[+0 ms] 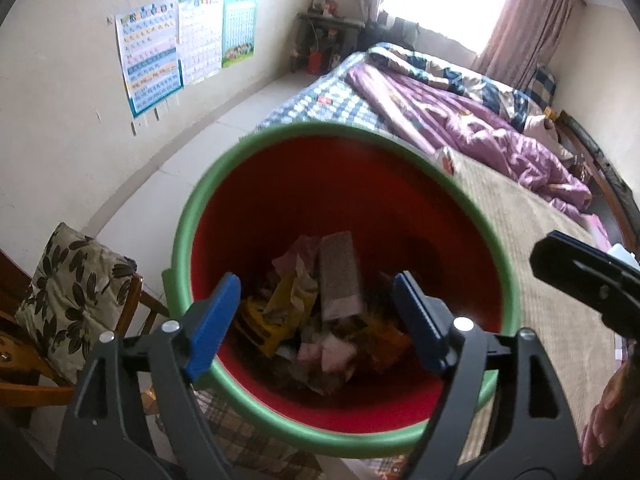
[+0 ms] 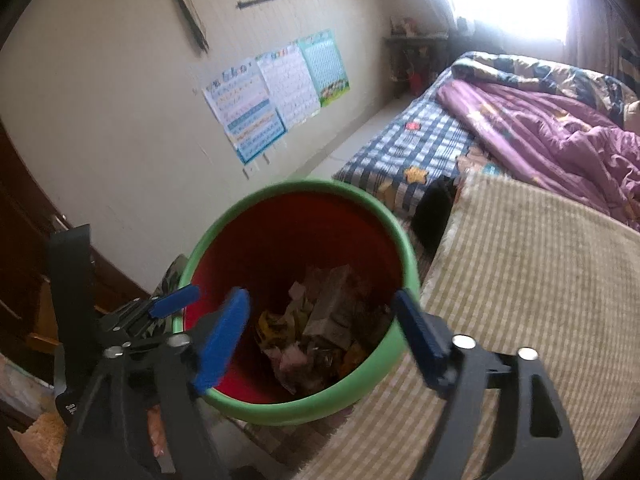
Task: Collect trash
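From the left wrist view, the left gripper (image 1: 316, 320) hangs over a round trash bin (image 1: 200, 216) with a thick green rim and a glossy red inside; its blue-padded fingers (image 1: 218, 320) stand wide apart with nothing between them, both over the bin's mouth. The bin sits against the edge of the bed (image 1: 532, 240), on the side covered by a beige striped mat. At the bottom of the bin lies the trash (image 1: 316, 320): a brownish-grey carton standing tilted, yellow wrappers, pink and white crumpled paper. The right gripper (image 1: 588, 280) shows as a dark shape at the right edge, and a hand (image 1: 608, 412) shows below it. A chair with a leaf-patterned cushion (image 1: 72, 296) stands to the left. From the right wrist view, the right gripper (image 2: 320, 336) is also above the bin (image 2: 304, 406), its fingers (image 2: 222, 336) wide and empty, one over the red interior, the other at the rim's right side. The same heap of trash (image 2: 320, 328) fills the bottom. The left gripper (image 2: 176, 304) reaches in at the bin's left rim. Posters (image 2: 276, 88) hang on the wall behind.
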The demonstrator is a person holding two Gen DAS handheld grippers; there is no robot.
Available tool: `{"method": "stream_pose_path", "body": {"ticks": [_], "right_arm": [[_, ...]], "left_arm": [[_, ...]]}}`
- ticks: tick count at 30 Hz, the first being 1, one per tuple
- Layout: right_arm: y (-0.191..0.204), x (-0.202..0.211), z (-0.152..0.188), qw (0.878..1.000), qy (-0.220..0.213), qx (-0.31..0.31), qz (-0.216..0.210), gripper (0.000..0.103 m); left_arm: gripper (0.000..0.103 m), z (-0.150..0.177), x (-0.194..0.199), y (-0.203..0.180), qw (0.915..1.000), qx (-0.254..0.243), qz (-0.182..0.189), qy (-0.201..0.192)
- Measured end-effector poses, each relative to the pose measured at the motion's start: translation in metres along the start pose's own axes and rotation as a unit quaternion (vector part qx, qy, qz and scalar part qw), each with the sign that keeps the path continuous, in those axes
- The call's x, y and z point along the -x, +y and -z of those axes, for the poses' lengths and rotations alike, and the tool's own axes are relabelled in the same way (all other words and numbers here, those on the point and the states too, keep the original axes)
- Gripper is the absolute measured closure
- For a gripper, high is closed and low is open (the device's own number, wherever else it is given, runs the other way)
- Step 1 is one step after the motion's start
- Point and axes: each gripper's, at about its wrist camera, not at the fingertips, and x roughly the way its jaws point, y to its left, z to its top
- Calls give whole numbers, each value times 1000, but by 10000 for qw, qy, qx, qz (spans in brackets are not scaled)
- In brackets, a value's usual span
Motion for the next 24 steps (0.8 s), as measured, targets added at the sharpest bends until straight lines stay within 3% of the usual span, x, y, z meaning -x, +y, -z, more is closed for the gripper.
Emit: {"method": "stream_pose_path", "body": {"ticks": [3,7,11,14,17,21,24], "right_arm": [[-3,15,0,9995,-313,36,64,17],[-10,45,0,9947,-944,165,362,9],[-13,89,10,9744,-2053,462,787,7],[-19,115,21,9559,-2712,619,946,7],[-33,126,36,9494,-2924,502,1029,7],[-51,131,43,9552,-2712,487,1079,7],[-64,141,47,9575,-2635,497,1063,7]], "left_arm": [[7,-3,15,-6,9992,8,-52,-389],[5,-8,40,-21,9929,-75,-197,-1171],[5,-6,64,-42,9792,-168,-602,-1929],[5,-7,77,-57,9724,-90,-865,-2165],[5,-6,86,-72,9710,-173,-897,-2210],[5,9,98,-95,9647,-418,-1072,-2369],[5,15,101,-107,9688,-399,-1071,-2201]]}}
